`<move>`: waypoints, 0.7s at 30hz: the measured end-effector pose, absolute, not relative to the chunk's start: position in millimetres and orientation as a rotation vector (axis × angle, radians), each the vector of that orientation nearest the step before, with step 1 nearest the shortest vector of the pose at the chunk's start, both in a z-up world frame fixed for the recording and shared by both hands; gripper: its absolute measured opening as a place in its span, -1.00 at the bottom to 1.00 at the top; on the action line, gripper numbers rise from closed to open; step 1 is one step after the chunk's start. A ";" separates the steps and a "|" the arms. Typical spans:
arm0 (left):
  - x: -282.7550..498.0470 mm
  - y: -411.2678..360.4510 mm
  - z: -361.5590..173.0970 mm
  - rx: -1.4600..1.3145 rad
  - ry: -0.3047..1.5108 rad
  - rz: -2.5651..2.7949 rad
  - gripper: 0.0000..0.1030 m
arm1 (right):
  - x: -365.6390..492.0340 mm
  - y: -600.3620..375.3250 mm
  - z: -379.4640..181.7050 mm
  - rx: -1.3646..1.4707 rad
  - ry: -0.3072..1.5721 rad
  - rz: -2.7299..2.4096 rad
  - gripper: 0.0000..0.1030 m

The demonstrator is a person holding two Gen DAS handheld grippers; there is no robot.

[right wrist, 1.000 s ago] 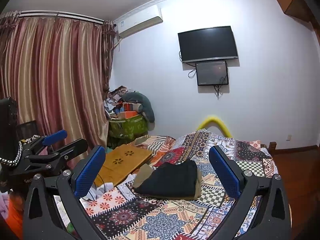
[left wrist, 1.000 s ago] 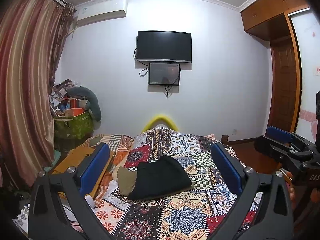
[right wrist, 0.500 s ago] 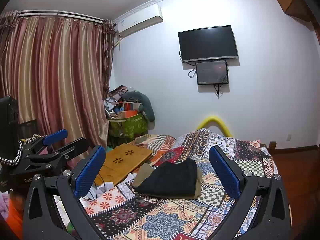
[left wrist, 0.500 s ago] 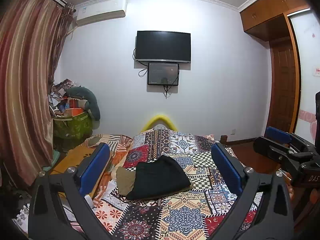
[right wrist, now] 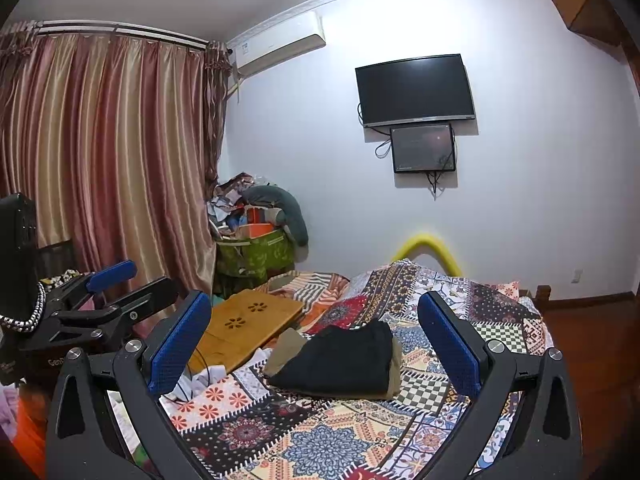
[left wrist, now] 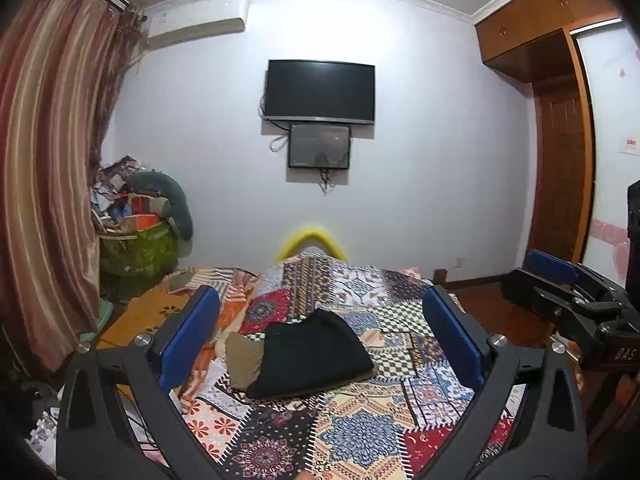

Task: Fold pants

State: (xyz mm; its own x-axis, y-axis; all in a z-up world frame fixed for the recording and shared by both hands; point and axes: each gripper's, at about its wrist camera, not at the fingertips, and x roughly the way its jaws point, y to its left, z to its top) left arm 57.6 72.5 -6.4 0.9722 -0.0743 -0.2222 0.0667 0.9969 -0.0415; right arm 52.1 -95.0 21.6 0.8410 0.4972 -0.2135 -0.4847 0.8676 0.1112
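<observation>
Writing legible: "DAS" in white on the black body of the right gripper (left wrist: 560,276), seen at the right edge of the left wrist view; "Gen" on the body of the left gripper (right wrist: 124,280), seen at the left edge of the right wrist view. The small logo on the air conditioner (left wrist: 198,20) was too small to read.

Grippers: two, each with two blue-padded fingers. Left gripper (left wrist: 320,336) jaws stood wide apart, empty. Right gripper (right wrist: 314,340) jaws likewise spread, grasping nothing. Both hung above the near edge of the bed, apart from the clothing.

Pants: one black pair (left wrist: 312,354), folded into a compact rectangle, lay near the middle of the bed (left wrist: 360,432) on its patchwork cover. One olive-brown garment (left wrist: 242,362) lay beneath it, showing at the left and far edges.

Other items, one each unless stated: wall screens, two, a large one (left wrist: 320,92) above a smaller one (left wrist: 319,146); wooden lap tray (right wrist: 248,326) at the bed's left edge; striped curtain (right wrist: 112,160); green bin (right wrist: 256,258) heaped with clutter; yellow arch (left wrist: 310,240) at the bed's far edge.
</observation>
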 end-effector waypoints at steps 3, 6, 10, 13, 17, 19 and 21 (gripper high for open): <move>57.9 71.3 -7.1 -0.033 0.225 -0.065 0.99 | 52.7 -96.2 22.6 0.053 0.239 0.518 1.00; 57.8 70.2 -7.7 -0.035 0.226 -0.065 0.99 | 52.6 -96.1 22.4 0.054 0.239 0.519 1.00; 56.6 71.9 -7.8 -0.040 0.225 -0.069 0.99 | 52.5 -96.1 22.5 0.053 0.239 0.517 1.00; 57.0 72.3 -7.9 -0.040 0.227 -0.069 0.99 | 52.3 -96.5 21.5 0.054 0.240 0.517 1.00; 57.7 71.9 -9.7 -0.041 0.239 -0.076 0.99 | 52.9 -96.9 21.3 0.056 0.245 0.518 1.00; 57.6 71.9 -10.5 -0.043 0.241 -0.075 0.99 | 52.1 -96.9 20.4 0.057 0.246 0.518 1.00; 57.3 72.4 -10.7 -0.047 0.242 -0.077 0.99 | 52.2 -97.1 20.8 0.055 0.245 0.517 1.00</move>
State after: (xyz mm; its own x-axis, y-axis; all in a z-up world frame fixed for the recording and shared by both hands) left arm 57.3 72.4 -10.7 0.9680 -0.0816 -0.2375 0.0703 0.9960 -0.0558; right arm 52.2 -97.1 20.8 0.8409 0.4953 -0.2179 -0.4821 0.8687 0.1141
